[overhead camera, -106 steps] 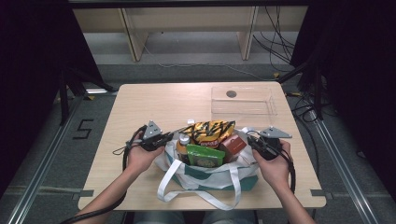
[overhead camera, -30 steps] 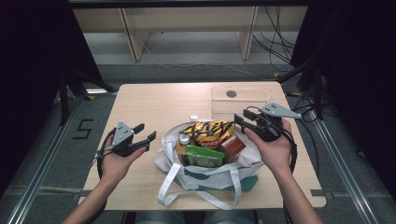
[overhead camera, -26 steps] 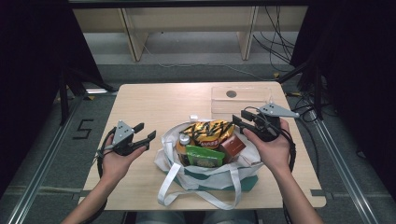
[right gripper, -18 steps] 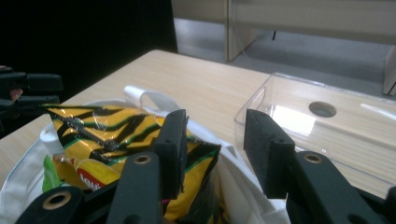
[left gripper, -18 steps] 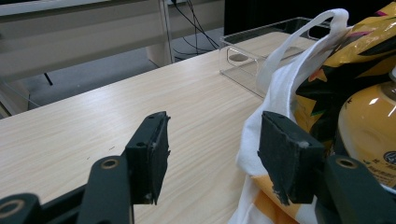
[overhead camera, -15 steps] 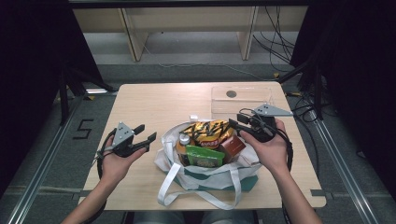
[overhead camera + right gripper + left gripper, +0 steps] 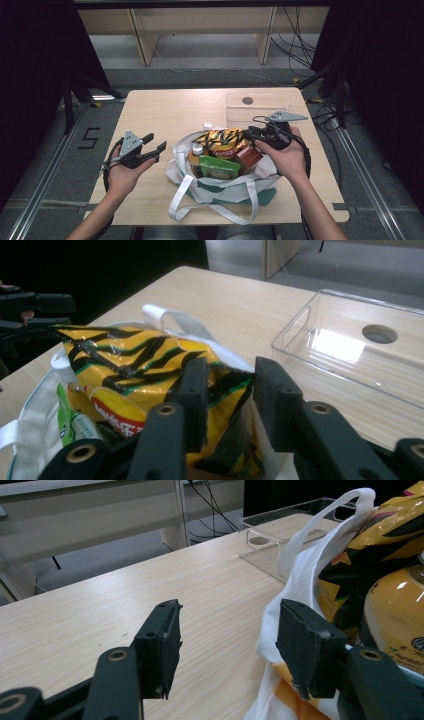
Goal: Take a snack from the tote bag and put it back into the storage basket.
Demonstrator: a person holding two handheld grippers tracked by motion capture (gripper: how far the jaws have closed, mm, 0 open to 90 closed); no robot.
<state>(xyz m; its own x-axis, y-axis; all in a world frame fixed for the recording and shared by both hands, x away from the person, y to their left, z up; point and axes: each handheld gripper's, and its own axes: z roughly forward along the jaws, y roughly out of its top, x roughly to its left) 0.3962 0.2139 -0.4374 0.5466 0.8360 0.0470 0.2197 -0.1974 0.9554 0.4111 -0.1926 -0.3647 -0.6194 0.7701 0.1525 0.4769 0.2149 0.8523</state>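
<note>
High view: white bag [image 7: 220,187] mid-table (stuffed with snacks). Left gripper [image 7: 154,148] hangs wide open, empty, beside it. Right gripper [image 7: 250,133], jaws partly open, sits at the yellow chip bag's [image 7: 220,141] edge, gripping nothing.

A black "5" is marked on the floor [image 7: 89,138].

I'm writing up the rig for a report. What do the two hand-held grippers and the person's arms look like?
Both the left gripper and the right gripper are black, each with two jaws ending in flat rectangular pads. The linkage arms show round pivot holes, seen in the gripper views. A grey three-cornered plate tops each one, and a black cable trails back past the wrist. The forearms are bare, no sleeves in view.
</note>
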